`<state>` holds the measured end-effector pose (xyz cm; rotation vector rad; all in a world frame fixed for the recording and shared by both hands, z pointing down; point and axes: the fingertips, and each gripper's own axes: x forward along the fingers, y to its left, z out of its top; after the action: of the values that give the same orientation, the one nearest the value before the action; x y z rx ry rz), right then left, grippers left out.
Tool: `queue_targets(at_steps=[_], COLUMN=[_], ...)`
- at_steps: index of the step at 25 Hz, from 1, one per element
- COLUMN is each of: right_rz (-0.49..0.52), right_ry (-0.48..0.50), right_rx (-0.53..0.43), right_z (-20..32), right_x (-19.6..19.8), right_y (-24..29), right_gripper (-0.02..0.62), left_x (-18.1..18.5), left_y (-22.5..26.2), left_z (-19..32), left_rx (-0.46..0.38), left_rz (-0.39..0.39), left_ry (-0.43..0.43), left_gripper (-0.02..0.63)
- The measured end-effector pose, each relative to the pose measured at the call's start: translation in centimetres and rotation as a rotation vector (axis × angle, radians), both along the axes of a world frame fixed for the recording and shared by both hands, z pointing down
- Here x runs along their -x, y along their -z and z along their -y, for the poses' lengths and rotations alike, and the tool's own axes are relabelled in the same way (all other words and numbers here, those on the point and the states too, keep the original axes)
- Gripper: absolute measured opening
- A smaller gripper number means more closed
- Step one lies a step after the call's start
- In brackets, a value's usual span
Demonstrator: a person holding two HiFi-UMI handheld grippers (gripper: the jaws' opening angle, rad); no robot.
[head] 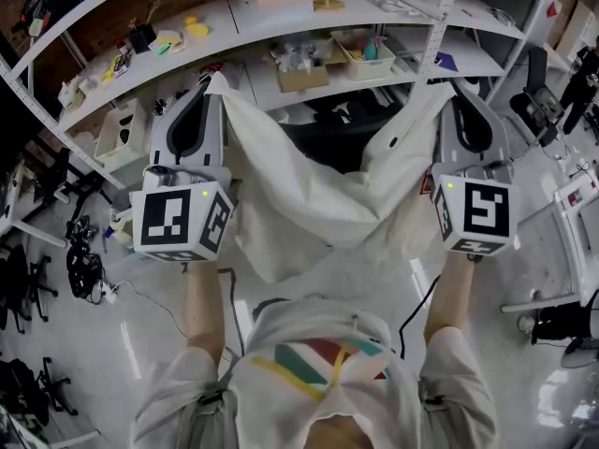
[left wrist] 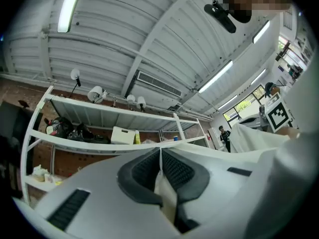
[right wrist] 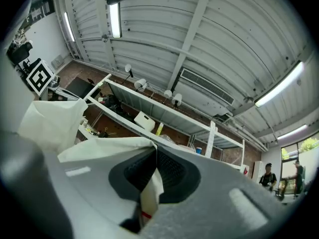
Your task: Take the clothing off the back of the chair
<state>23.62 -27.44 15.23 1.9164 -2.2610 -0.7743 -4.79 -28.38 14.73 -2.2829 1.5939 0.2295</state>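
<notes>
Left claw: my left claw is clamped shut on one top corner of the cream-white cloth garment. In the left gripper view the dark ribbed pads meet with a fold of that cloth pinched between them.

Right claw: my right claw is likewise closed on the other top corner. In the right gripper view its jaws are together and a strip of the cloth is trapped between them, with more fabric draped over the left jaw.

Garment: it is held up and spread wide between my two claws. The top edge sags in a deep dip between them, and the rest hangs down toward my body.

Chair: the black chair shows over that dip, behind the garment. I cannot tell whether cloth touches it.

Marker cubes: one cube sits on my left claw and one on my right, both facing me.

Background: white metal shelving holding boxes and small items stands behind the chair.
</notes>
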Motion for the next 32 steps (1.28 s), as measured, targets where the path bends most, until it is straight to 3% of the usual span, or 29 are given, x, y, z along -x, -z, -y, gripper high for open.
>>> queue_targets(at_steps=[6, 14, 24, 32], right_rz=[0.016, 0.052, 0.076, 0.079], right_ry=[-0.018, -0.064, -0.09, -0.081], right_rx=[0.119, 0.21, 0.318, 0.356], right_z=[0.8, 1.0, 1.0, 1.3], right_x=[0.2, 0.0, 0.0, 0.7], right_y=[-6.5, -12.4, -18.6, -20.5], right_gripper=[0.006, 0.006, 0.006, 0.006], left_x=[0.6, 1.2, 0.1, -1.4], left_y=[-6.7, -12.9, -16.4, -18.4], left_z=[0.8, 1.3, 0.9, 1.2], left_rx=[0.117, 0.201, 0.241, 0.288], left_rz=[-0.001, -0.04, -0.032, -0.021], left_ry=[0.012, 0.016, 0.001, -0.031], left_gripper=[0.018, 0.018, 0.018, 0.018])
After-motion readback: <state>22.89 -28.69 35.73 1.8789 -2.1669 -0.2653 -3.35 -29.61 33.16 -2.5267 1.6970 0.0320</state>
